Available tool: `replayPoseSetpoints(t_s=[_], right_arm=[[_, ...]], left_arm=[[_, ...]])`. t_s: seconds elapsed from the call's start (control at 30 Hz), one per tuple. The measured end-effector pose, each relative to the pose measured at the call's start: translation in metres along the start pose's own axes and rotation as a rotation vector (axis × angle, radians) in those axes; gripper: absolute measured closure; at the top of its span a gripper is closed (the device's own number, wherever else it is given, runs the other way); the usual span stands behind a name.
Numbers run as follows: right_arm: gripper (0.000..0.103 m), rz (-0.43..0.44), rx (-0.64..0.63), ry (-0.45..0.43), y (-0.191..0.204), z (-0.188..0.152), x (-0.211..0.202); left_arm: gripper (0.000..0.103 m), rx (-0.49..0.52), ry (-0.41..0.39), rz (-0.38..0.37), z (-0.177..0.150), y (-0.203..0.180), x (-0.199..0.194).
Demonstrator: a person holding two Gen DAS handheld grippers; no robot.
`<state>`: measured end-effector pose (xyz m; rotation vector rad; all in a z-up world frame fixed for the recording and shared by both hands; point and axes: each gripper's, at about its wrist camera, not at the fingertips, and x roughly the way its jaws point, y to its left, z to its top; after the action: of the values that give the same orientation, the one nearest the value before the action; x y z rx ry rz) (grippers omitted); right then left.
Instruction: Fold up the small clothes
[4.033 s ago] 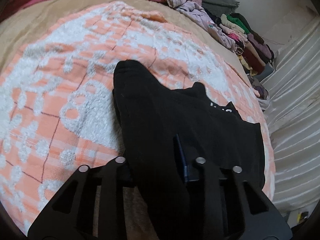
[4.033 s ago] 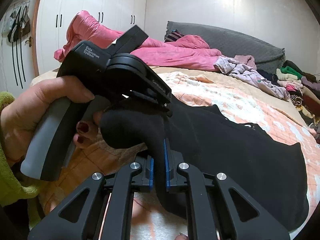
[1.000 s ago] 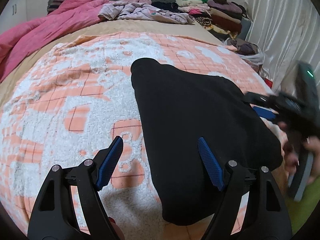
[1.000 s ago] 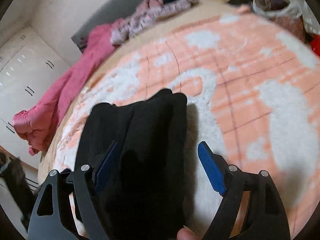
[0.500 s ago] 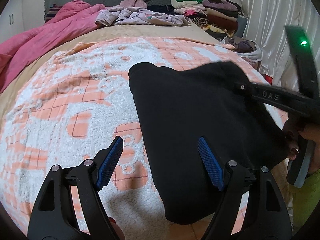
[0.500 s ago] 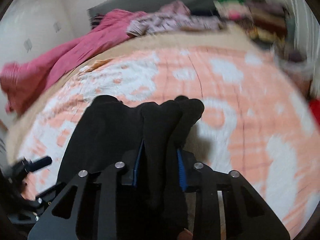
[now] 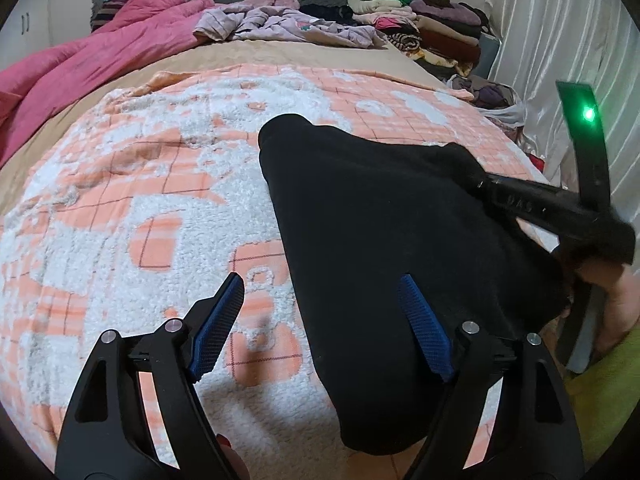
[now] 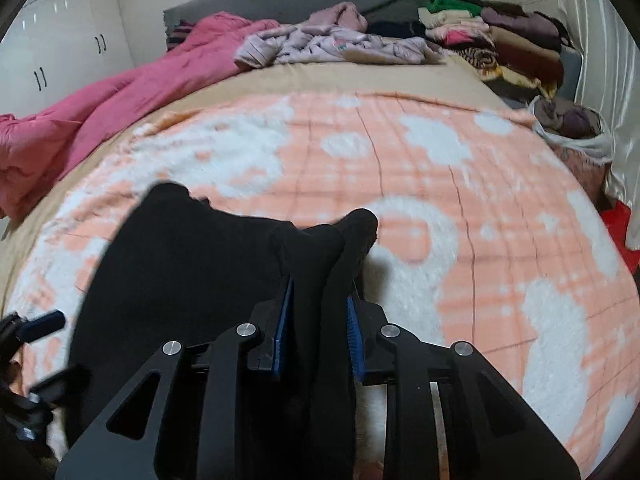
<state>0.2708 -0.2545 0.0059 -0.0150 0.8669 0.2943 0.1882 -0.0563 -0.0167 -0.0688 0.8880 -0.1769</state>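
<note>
The right claw (image 8: 318,322) pinches a bunched edge of the black garment (image 7: 384,216). Only the left wrist view shows the left claw (image 7: 320,320) gaping wide, with the garment's far corner at 12 o'clock.

A home bedroom.
A bed (image 8: 280,92) with a pink duvet (image 8: 120,108), stacked clothes (image 8: 500,36) far right, white wardrobe doors (image 8: 60,40) far left.

Both wrist views look steeply down, close; sharing the blanket (image 7: 120,184).
</note>
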Motion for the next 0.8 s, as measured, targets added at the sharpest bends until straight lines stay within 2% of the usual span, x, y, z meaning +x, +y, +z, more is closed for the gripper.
replayPoseSetpoints(t_s=[0.07,0.2,0.37,0.43,0.6,0.8], right_arm=[[0.073,-0.028,-0.022,-0.024,0.000,-0.002,-0.001],[0.080,-0.047,-0.075,-0.063,0.009,0.000,-0.005],[0.078,-0.168,-0.155,-0.029,0.017,-0.011,0.010],[0.070,-0.181,-0.153,-0.049,0.018,-0.012,0.001],[0.063,-0.111,-0.100,-0.132,0.016,-0.017,-0.043],[0.062,-0.009,-0.085,-0.172,0.026,-0.036,-0.088]], left_arm=[[0.030,0.006,-0.002,0.005,-0.001,-0.001,0.000],[0.030,0.005,-0.003,0.009,-0.001,0.000,0.001],[0.029,-0.003,0.004,-0.006,-0.002,-0.001,0.002],[0.030,0.013,0.000,0.011,-0.003,-0.003,0.000],[0.029,0.001,0.001,0.008,-0.004,0.001,-0.003],[0.030,0.009,-0.004,0.013,-0.006,0.002,-0.008]])
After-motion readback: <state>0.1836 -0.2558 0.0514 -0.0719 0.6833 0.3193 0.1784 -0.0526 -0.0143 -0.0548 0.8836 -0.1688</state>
